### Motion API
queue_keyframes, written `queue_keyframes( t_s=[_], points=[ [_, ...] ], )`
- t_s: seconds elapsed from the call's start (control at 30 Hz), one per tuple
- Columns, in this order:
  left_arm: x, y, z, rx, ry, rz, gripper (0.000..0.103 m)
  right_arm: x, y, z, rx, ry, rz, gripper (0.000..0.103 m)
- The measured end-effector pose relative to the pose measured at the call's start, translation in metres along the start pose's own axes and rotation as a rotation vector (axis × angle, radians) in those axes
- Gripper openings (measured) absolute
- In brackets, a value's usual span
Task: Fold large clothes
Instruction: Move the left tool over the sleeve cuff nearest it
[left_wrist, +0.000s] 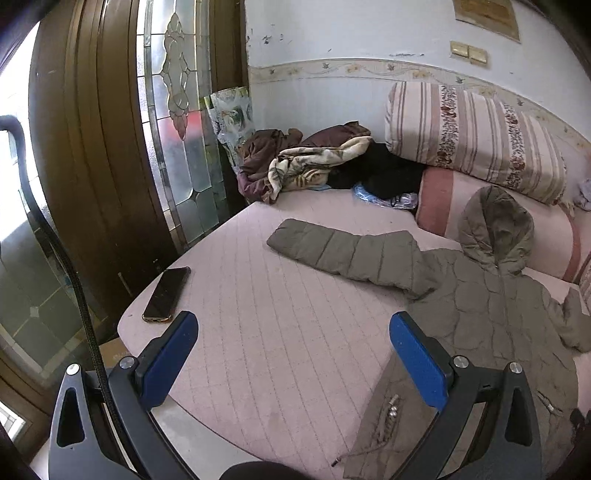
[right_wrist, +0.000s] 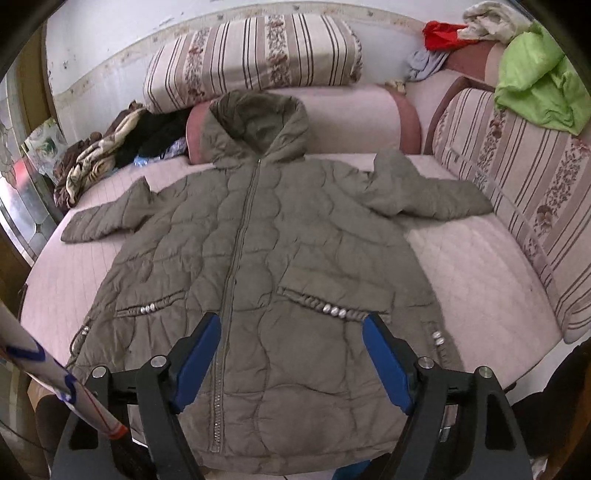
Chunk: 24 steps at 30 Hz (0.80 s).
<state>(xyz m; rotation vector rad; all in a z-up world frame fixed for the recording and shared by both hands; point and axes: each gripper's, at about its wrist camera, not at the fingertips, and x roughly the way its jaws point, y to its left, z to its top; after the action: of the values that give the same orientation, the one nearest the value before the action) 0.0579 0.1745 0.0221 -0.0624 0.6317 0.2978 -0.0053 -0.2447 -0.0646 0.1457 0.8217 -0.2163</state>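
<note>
surface: pink quilted bed (right_wrist: 480, 266) set against a pale wall, with striped floral cushions (right_wrist: 255, 55) along the far edge at 12 o'clock.
coat: olive hooded puffer coat (right_wrist: 258, 240) lies front up in the middle of the bed, zipped, hood at 12 o'clock propped on a pink bolster (right_wrist: 354, 114), hem at 6 o'clock.
sleeves: both spread outward, toward 9 and 3 o'clock; the flat, open layout looks like the starting state for a fold, none yet made.
clutter: phone (left_wrist: 166, 293) near the bed's edge at 9 o'clock in the left view, well apart from the coat; heaped blankets (left_wrist: 295, 162) in the far corner; green cloth (right_wrist: 539, 88) at 2 o'clock.
left gripper (left_wrist: 291, 354): tongs spread wide, nothing between them, tilted down over bare bed just beside the coat's side edge.
right gripper (right_wrist: 291, 347): tongs spread, empty, angled down over the lower front, straddling the zip and a beaded pocket (right_wrist: 325, 306).
judgement: both hands seem poised to take the hem or sides.
</note>
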Motion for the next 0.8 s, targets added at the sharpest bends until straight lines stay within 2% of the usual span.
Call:
queue_keyframes(
  t_s=[0.2, 0.3, 0.5, 0.63, 0.8],
  points=[
    [0.014, 0.008, 0.021, -0.031, -0.009, 0.013, 0.103, 0.009, 0.011, 0.008, -0.01, 0.009, -0.007, 0.083],
    [0.023, 0.009, 0.029, -0.024, -0.03, 0.051, 0.103, 0.008, 0.014, 0.014, -0.009, -0.002, -0.011, 0.083],
    [0.043, 0.007, 0.029, -0.03, 0.004, 0.04, 0.103, 0.016, 0.007, 0.007, 0.003, 0.003, -0.049, 0.086],
    [0.056, 0.003, 0.025, -0.007, 0.022, 0.066, 0.103, 0.03, 0.005, 0.002, 0.01, 0.046, -0.041, 0.086],
    [0.084, 0.008, 0.029, -0.035, 0.06, 0.075, 0.103, 0.035, 0.004, 0.001, 0.001, 0.039, -0.041, 0.086]
  ],
)
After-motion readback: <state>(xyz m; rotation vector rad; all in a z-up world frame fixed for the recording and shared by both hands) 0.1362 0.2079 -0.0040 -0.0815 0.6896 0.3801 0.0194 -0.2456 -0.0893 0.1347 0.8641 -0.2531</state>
